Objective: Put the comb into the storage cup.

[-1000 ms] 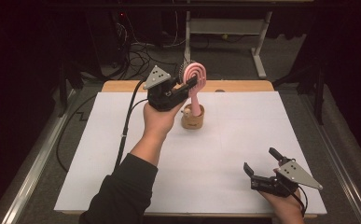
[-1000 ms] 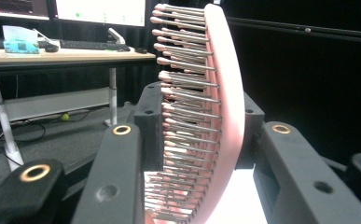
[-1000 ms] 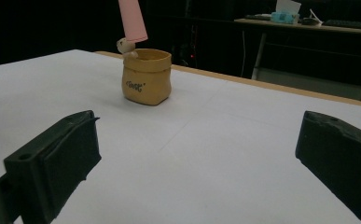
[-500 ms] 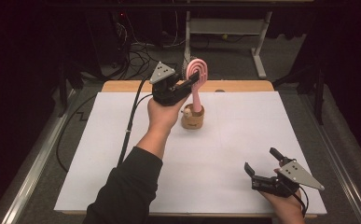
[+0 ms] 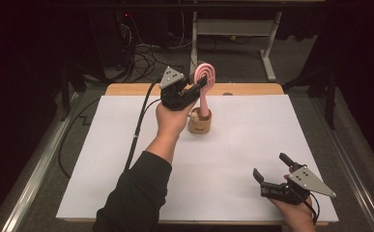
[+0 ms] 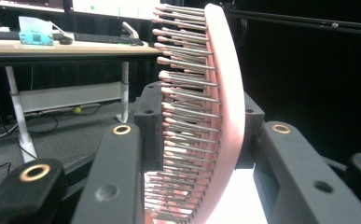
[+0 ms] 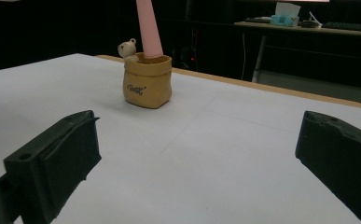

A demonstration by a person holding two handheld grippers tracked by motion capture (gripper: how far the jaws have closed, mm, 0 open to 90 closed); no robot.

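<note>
High view: bear (image 5: 193, 116) beside brush (image 5: 205, 92) in holder (image 5: 200, 123).

The left gripper (image 5: 201, 85) is black and chunky, with a grey three-cornered plate on top and a black cable hanging from its back. A long black sleeve covers that arm. The right gripper (image 5: 271, 170), at the lower right, looks the same. Gold rings sit on the left one's arms.

table (image 5: 252, 89): wooden top, covered by a white sheet (image 5: 126, 159). on the sheet, toward the far edge: one small tan pot (image 5: 199, 123), upright, bear figure at its rim.
</note>
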